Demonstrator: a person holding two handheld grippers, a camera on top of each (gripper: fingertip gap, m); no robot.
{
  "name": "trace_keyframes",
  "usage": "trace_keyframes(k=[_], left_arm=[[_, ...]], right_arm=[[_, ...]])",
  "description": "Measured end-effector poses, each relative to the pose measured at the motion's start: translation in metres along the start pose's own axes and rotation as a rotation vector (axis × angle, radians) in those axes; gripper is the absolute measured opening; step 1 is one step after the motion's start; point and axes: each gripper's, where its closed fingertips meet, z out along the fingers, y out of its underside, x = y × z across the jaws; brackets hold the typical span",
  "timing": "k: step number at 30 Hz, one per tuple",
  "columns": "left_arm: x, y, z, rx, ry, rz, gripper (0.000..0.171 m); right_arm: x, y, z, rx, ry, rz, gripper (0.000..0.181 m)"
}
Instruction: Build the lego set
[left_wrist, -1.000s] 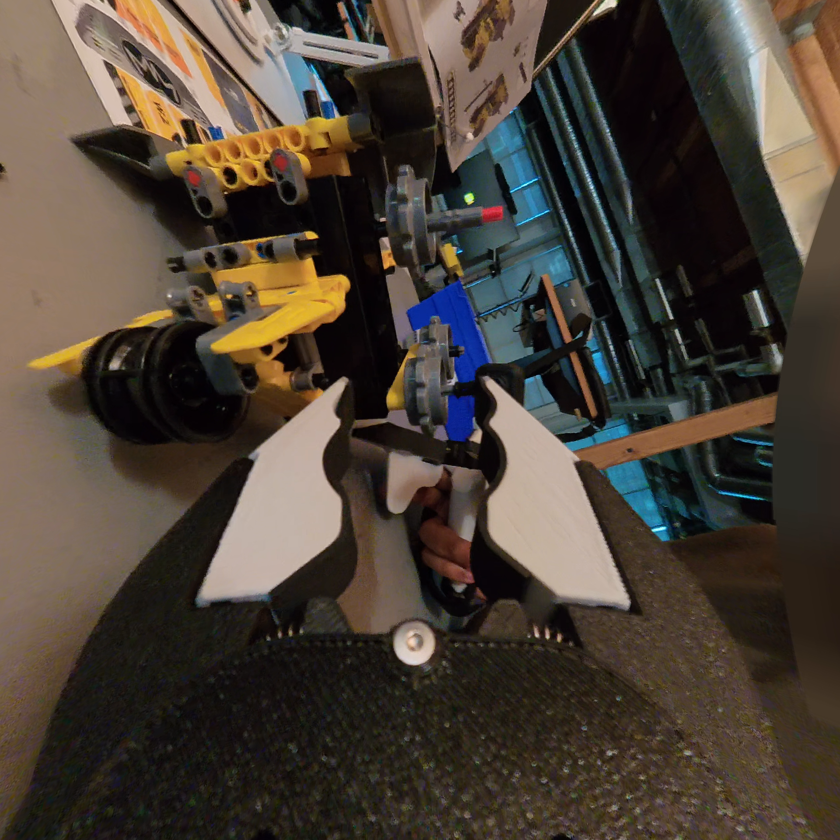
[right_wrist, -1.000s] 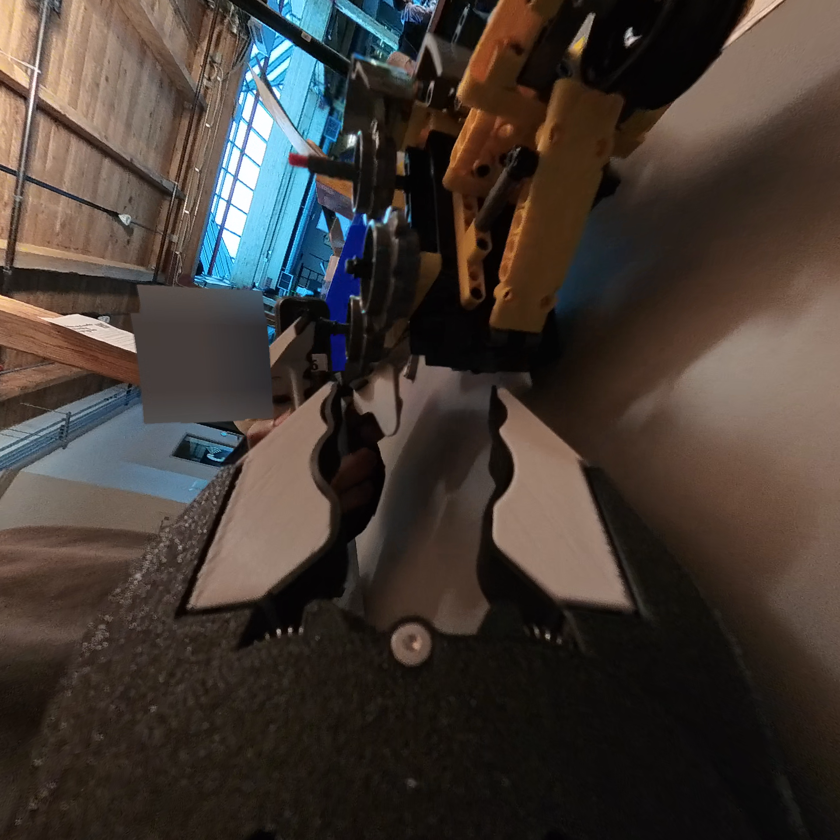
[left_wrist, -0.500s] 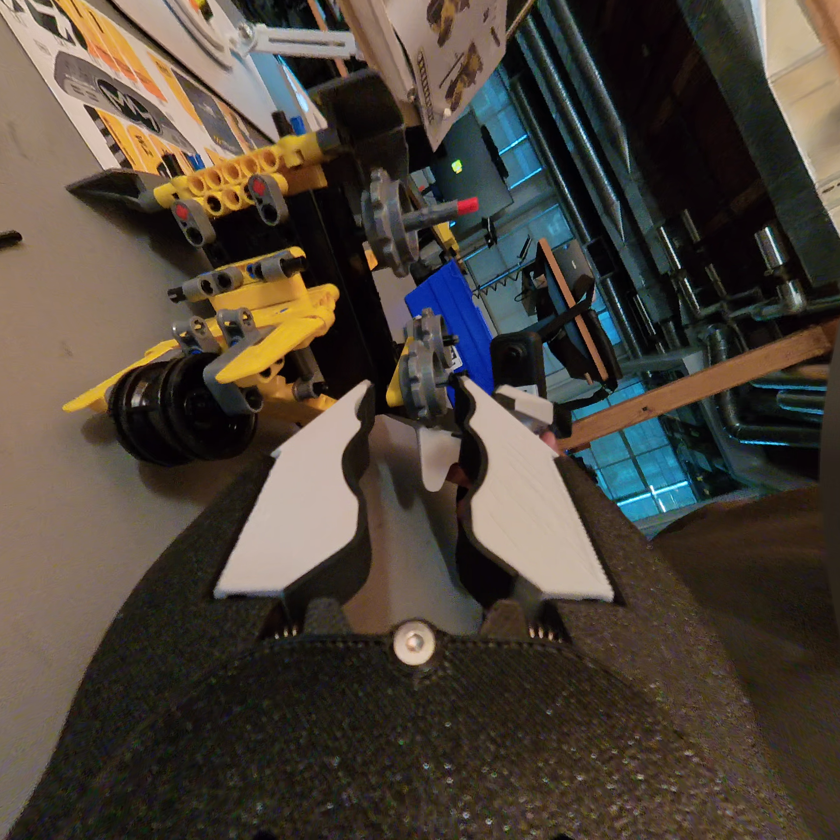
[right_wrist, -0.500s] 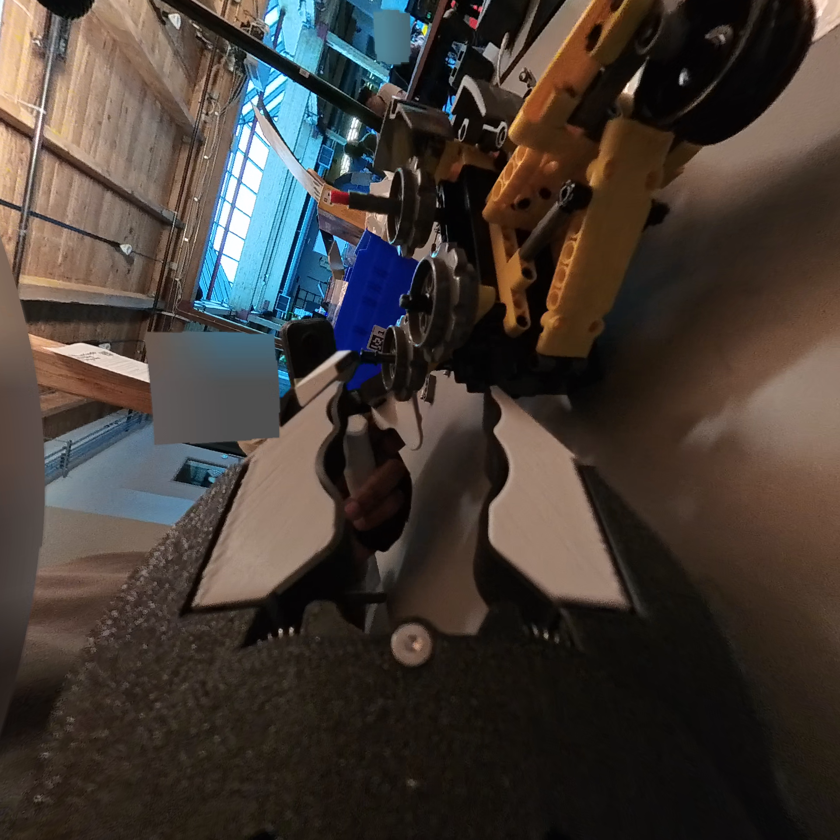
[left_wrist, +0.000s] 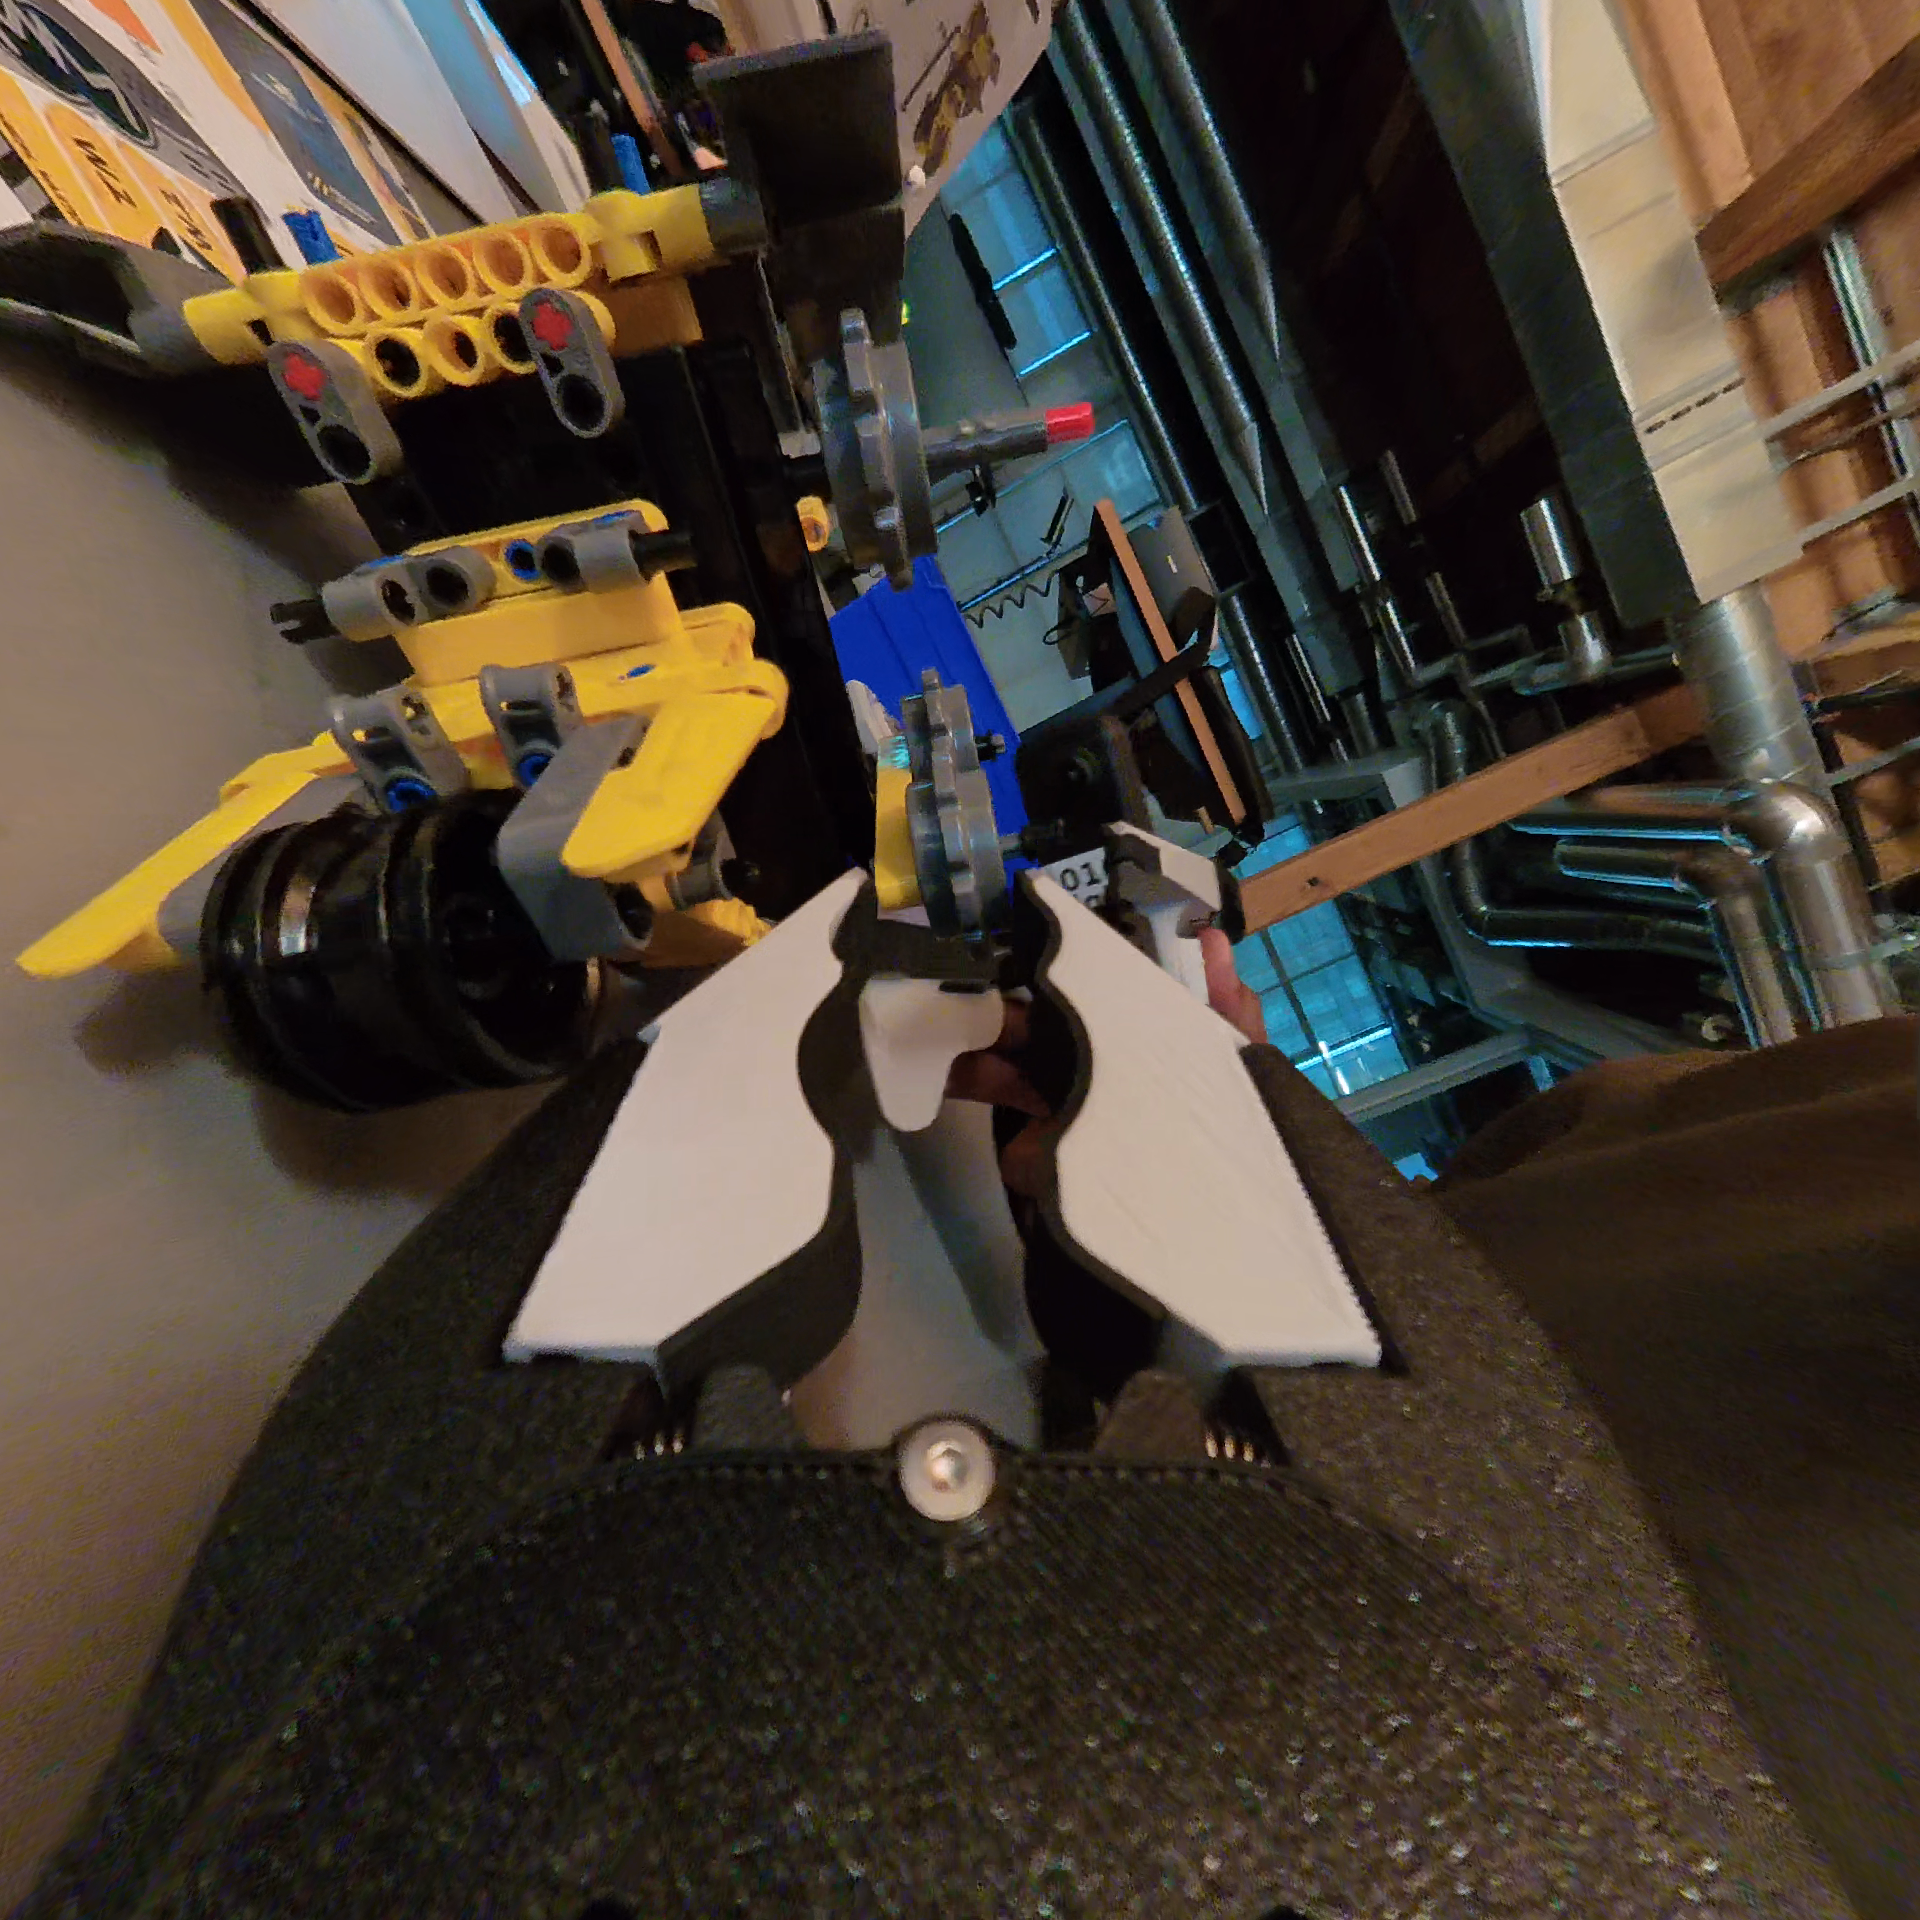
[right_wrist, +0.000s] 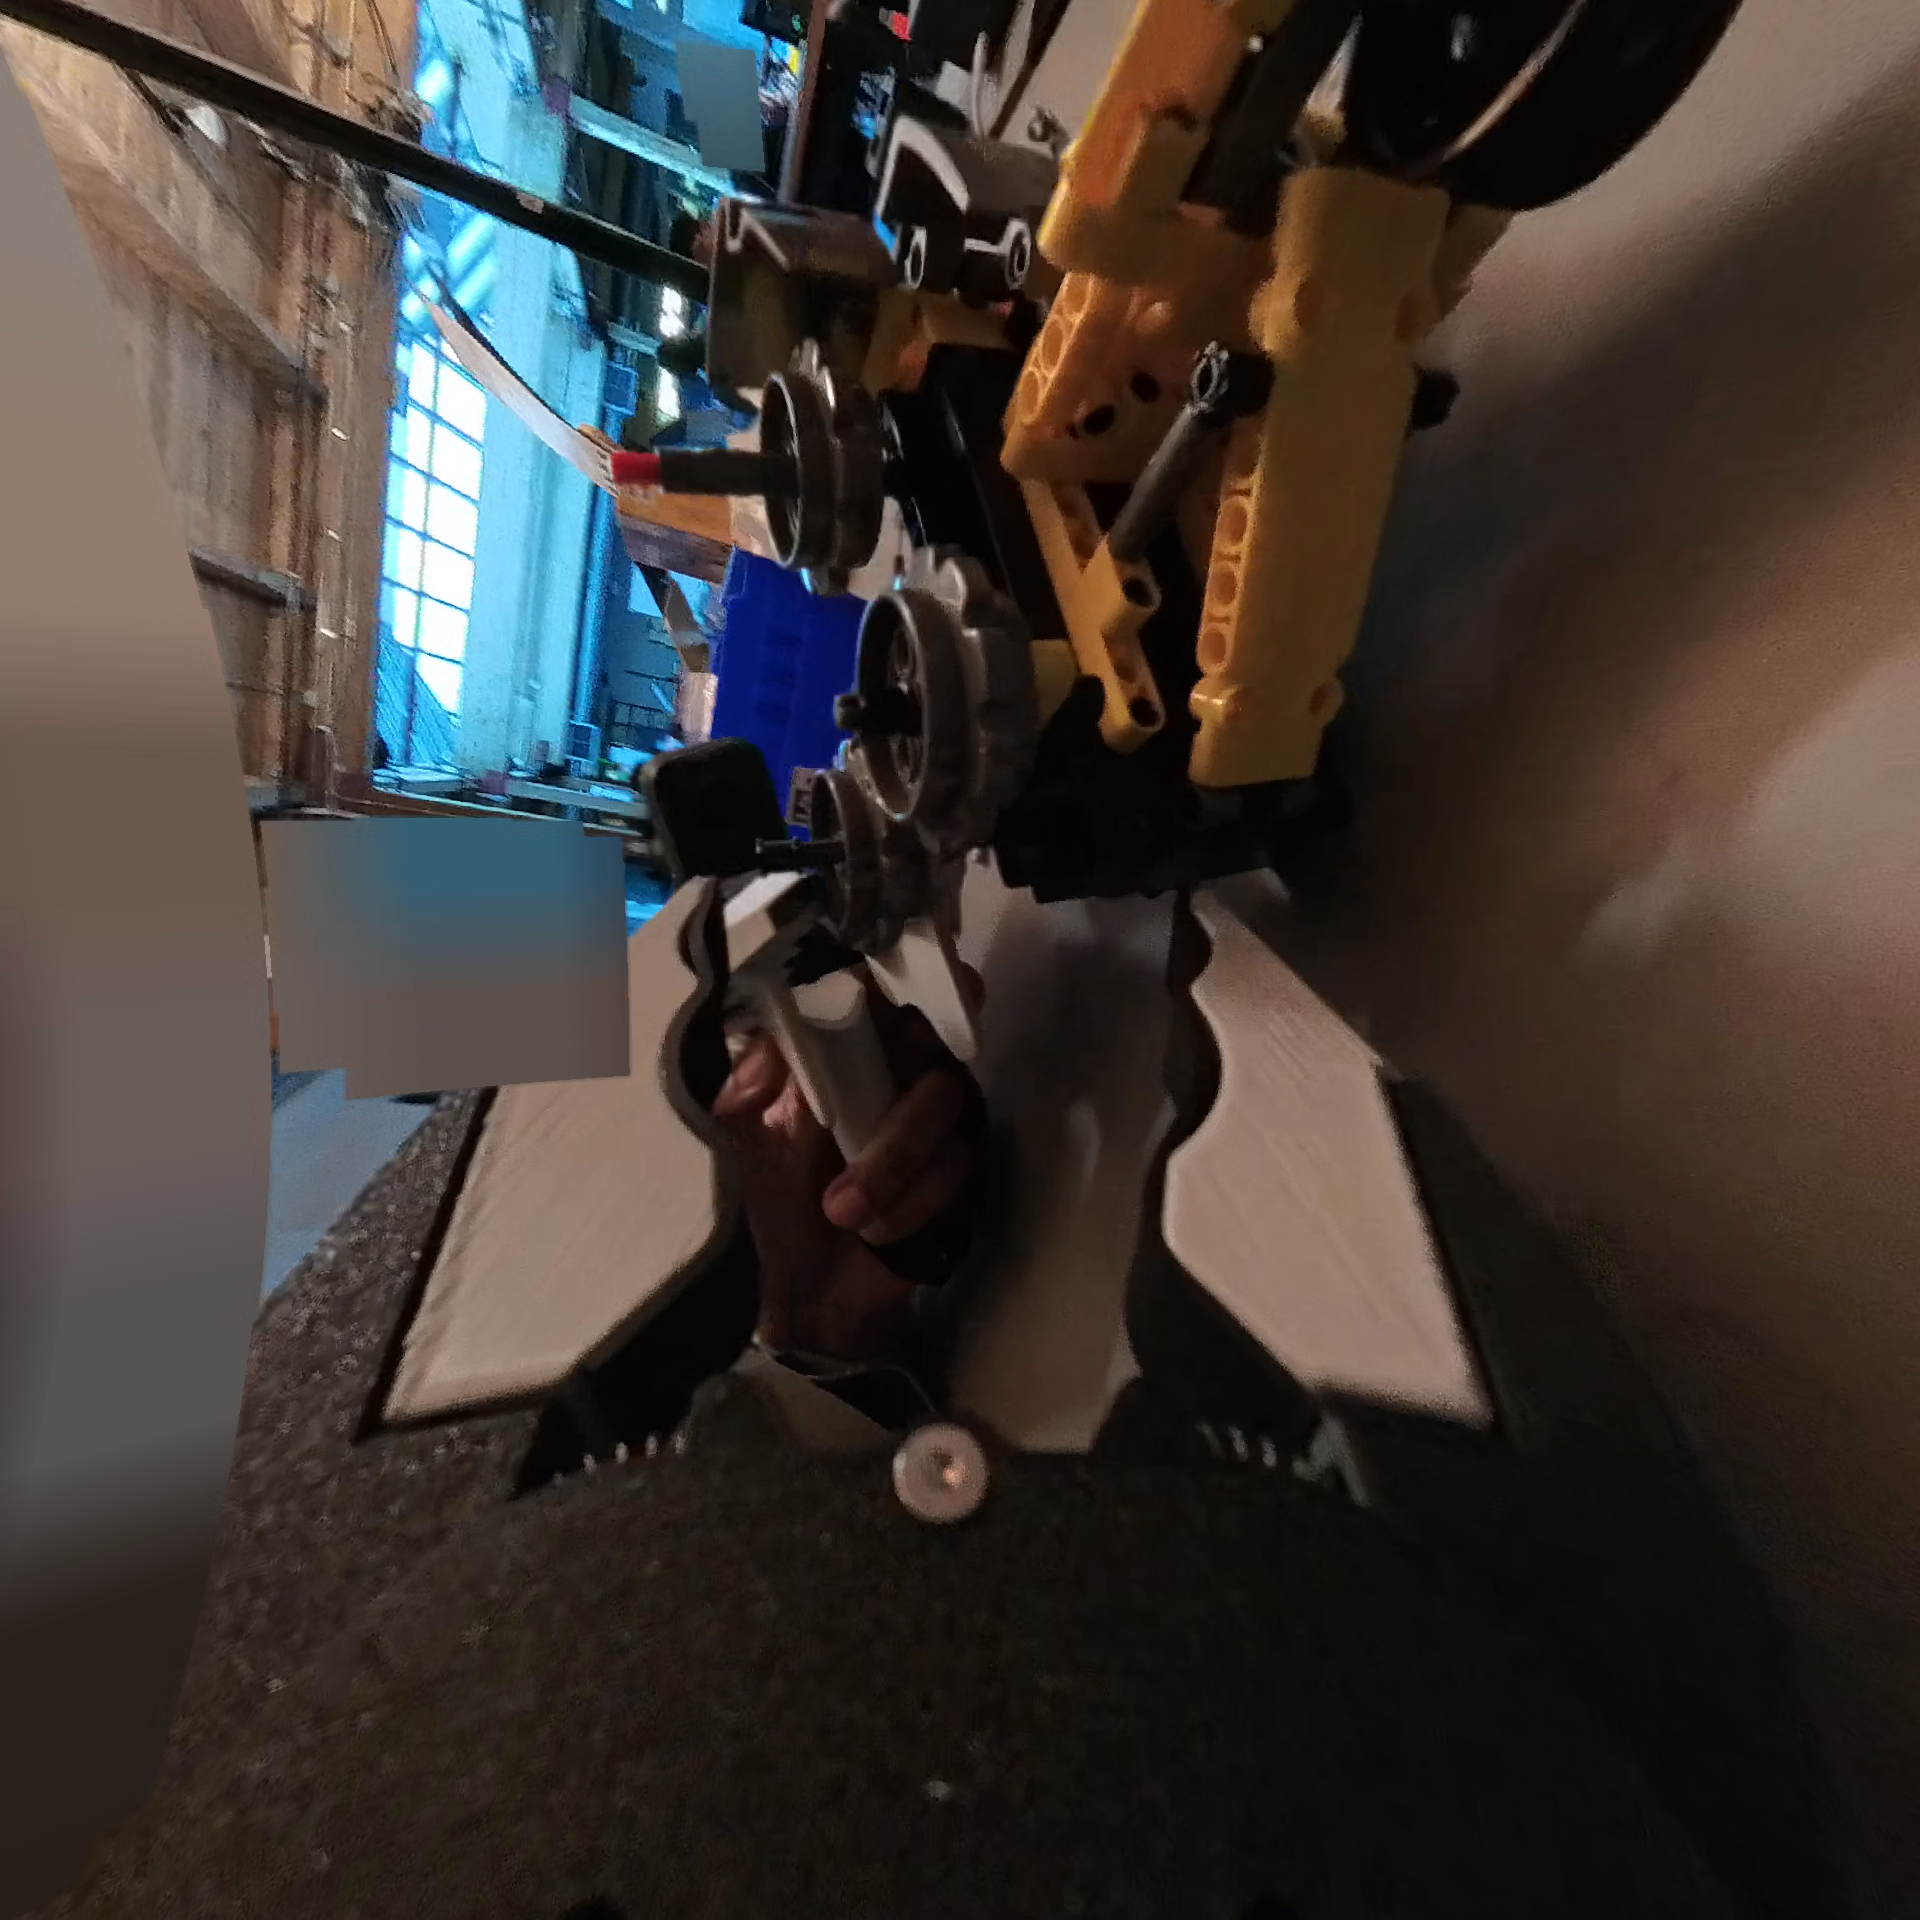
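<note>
A yellow and black toy-brick vehicle (left_wrist: 582, 665) with a black wheel (left_wrist: 395, 956) stands against the grey table (left_wrist: 125, 727). Grey gears stick out of its side. My left gripper (left_wrist: 945, 883) has its jaws closed in on the lowest grey gear (left_wrist: 951, 831), one fingertip on each face. An upper gear (left_wrist: 873, 447) carries an axle with a red tip (left_wrist: 1070, 421). In the right wrist view the same gears (right_wrist: 935, 707) and yellow beams (right_wrist: 1278, 582) show. My right gripper (right_wrist: 945, 914) is open and empty, just below the model's black base (right_wrist: 1122, 842). The left gripper's fingers (right_wrist: 769, 914) show there at the small gear (right_wrist: 862, 862).
A person's hand (right_wrist: 862, 1195) holds the left gripper's white handle. Printed sheets (left_wrist: 125, 125) lie beyond the model, and a booklet page (left_wrist: 977, 62) hangs above it. A blue bin (left_wrist: 904, 644) stands behind. Pipes and wooden beams fill the background. A brown sleeve (left_wrist: 1662, 1299) is at the right. Left and right tips are no more than a few centimetres apart.
My left gripper's jaws have narrowed steadily and now sit around the lowest gear. My right gripper has stayed open and has shifted a little relative to the model.
</note>
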Motion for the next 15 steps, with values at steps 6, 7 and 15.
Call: trace_keyframes(k=[6,7,15], left_arm=[[0.001,0.000,0.001,0.001,0.019,-0.014,0.025],[0.002,0.000,0.001,0.003,0.020,-0.013,0.026],[0.008,-0.003,0.002,0.021,0.061,-0.017,0.045]], right_arm=[[0.011,-0.005,0.002,0.086,-0.128,0.168,0.100],[0.012,-0.004,0.003,0.090,-0.135,0.175,0.101],[0.008,-0.005,0.009,0.043,-0.069,0.017,0.109]])
